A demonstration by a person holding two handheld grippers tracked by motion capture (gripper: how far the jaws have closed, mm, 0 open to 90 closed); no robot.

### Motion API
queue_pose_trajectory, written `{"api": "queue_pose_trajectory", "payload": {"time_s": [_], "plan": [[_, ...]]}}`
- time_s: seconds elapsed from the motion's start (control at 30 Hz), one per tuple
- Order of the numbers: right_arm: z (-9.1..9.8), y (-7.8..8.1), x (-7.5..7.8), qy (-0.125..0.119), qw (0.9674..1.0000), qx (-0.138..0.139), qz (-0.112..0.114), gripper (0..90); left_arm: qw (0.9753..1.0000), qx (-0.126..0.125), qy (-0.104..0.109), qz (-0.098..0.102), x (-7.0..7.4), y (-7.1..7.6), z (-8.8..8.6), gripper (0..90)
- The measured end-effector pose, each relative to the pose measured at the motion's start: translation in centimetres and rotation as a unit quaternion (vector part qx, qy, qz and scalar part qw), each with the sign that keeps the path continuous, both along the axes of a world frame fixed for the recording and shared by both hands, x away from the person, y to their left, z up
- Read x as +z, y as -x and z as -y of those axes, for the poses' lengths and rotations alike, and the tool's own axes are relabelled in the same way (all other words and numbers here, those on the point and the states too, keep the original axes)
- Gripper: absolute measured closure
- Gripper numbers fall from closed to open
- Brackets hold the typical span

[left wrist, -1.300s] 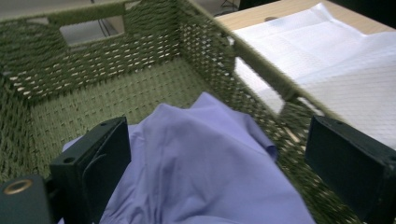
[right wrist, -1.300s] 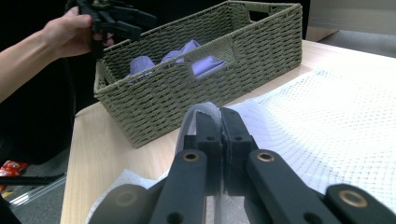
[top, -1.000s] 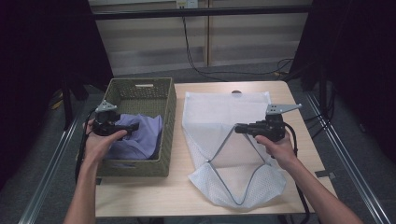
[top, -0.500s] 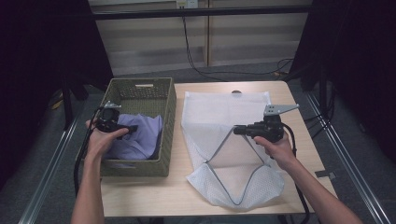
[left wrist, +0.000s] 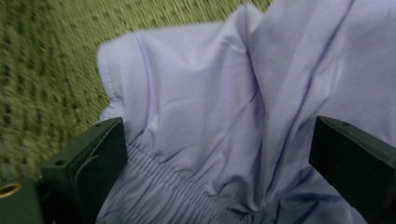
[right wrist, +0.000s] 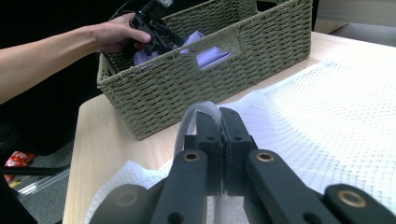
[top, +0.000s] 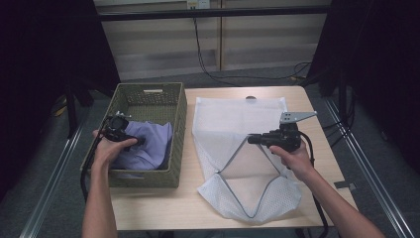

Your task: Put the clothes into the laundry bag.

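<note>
A lavender garment (top: 148, 146) lies crumpled in the green woven basket (top: 148, 89) at the table's left. My left gripper (top: 138, 141) reaches down into the basket. Its jaws have just been opening, and in the left gripper view my left gripper (left wrist: 217, 158) stands open astride a gathered fold of the garment (left wrist: 201, 93), pads off the cloth. A white mesh laundry bag (top: 237, 114) lies flat right of the basket. My right gripper (top: 250, 140) is shut on the bag's rim and holds its mouth lifted; in the right gripper view my right gripper (right wrist: 215, 116) pinches that edge.
The basket (right wrist: 210, 79) stands close to the bag (right wrist: 345, 107), with the other hand and left gripper (right wrist: 163, 37) inside it. The wooden table (top: 337, 163) has bare strips at its right and front. Dark curtains and cables lie beyond the far edge.
My left gripper has sunk lower into the basket onto the garment. The right gripper and the bag have kept still.
</note>
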State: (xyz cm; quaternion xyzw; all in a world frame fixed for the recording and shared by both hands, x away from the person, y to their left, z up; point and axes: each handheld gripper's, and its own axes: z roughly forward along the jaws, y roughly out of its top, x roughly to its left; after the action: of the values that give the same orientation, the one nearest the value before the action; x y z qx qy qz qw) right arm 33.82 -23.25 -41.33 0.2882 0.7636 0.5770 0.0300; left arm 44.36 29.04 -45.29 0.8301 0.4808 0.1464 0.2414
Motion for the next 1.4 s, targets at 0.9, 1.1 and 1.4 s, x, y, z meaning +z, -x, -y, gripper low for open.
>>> {"api": "queue_pose_trajectory", "payload": {"time_s": [0.9,1.1,1.4], "plan": [[0.1,0.0,-0.2,0.001,1.0000,0.001,-0.005,88.6,0.9931,-0.071,-0.039,-0.085,-3.0,0.0,2.0,0.0],[0.2,0.0,-0.3,0.002,1.0000,0.000,-0.006,88.7,0.9932,-0.064,-0.041,-0.088,-3.0,0.0,2.1,0.0],[0.1,-0.1,-0.4,0.003,1.0000,-0.001,-0.008,88.6,0.9883,-0.068,-0.050,-0.127,-2.0,-0.4,2.1,17.9]]}}
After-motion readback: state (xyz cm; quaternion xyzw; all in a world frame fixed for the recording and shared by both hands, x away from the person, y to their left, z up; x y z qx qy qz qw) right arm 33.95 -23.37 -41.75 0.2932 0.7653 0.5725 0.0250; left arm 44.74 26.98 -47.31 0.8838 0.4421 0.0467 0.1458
